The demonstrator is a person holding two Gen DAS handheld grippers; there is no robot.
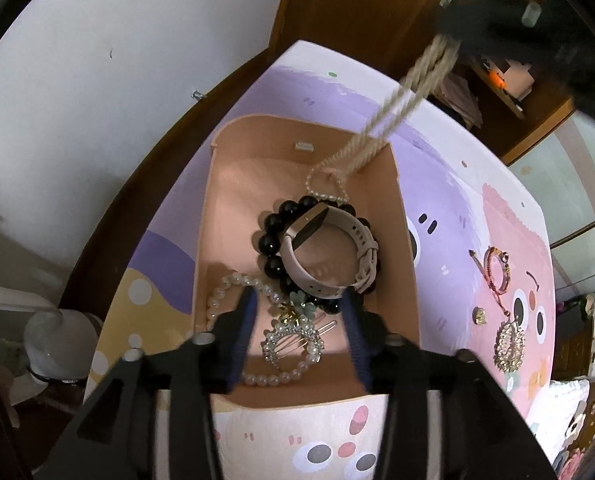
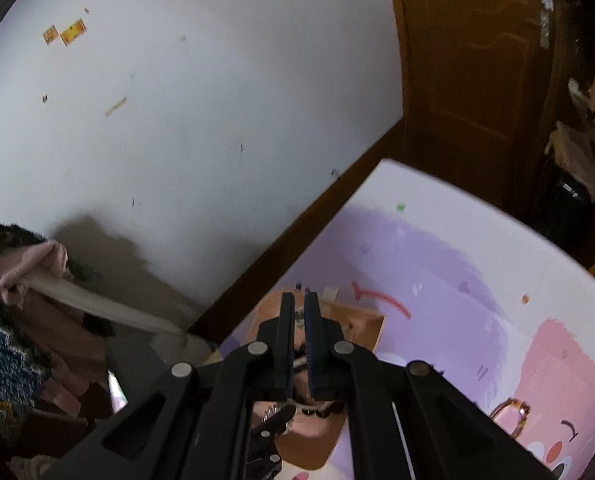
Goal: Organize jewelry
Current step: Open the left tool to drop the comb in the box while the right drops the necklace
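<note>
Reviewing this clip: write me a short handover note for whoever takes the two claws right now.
Left claw: open, hovering over the near end of the pink box, holding nothing.
Right claw: shut on a pearl strand that hangs down into the box's far end.
Already in the box: black bead bracelet, watch, pearl bracelet, pearl hair comb.
Left on the mat: red cord bracelet, small gold piece, crystal brooch.

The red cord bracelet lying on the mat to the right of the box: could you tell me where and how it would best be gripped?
Grip the red cord bracelet across the thin cord on its open left arc, coming straight down from above. It lies flat on the mat, so only a top-down pinch across the cord gets a finger inside and outside the loop, clear of the earring below.
</note>
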